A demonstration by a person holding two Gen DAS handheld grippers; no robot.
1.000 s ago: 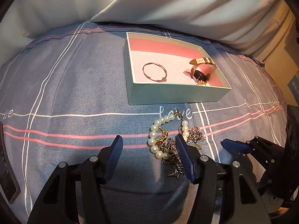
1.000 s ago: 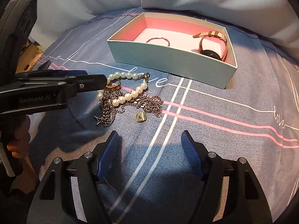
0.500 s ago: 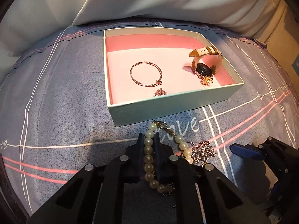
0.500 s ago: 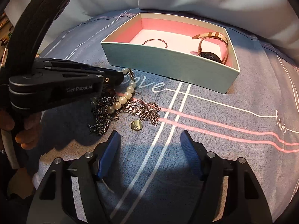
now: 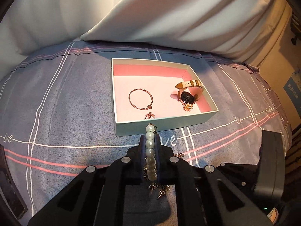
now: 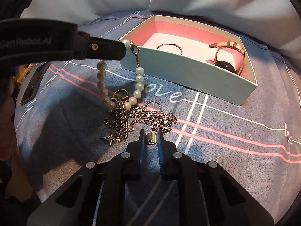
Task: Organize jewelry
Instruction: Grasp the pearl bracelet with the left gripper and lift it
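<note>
1. Left wrist view: my left gripper (image 5: 150,146) has its fingers pinched tight on the pearl bracelet (image 5: 150,150). The strand's long axis runs straight away from me between the pads, its far end poking out over the near wall of the box (image 5: 165,125). The box lies directly ahead, just past the fingertips. Inside it sit a thin bangle (image 5: 140,98) at the left, a small ring (image 5: 150,115) by the near wall, and a watch (image 5: 189,94) at the right. I judge the next move is a short carry forward and over that wall.

2. Right wrist view: my right gripper (image 6: 151,140) has its fingers narrowed around a small gold charm (image 6: 151,138) at the near edge of the chain tangle (image 6: 139,118) on the bedspread (image 6: 225,150); I cannot tell if the pads truly grip it. The left gripper (image 6: 123,50) reaches in level from the left, lifted above the bedspread, beside the box's (image 6: 188,71) near left corner. The pearl bracelet (image 6: 139,81) hangs from it in a loop whose bottom reaches into the tangle, where it may be snagged.

3. The left gripper is clearly nearer the box. I judge the risk to be dragging chains along.
</note>
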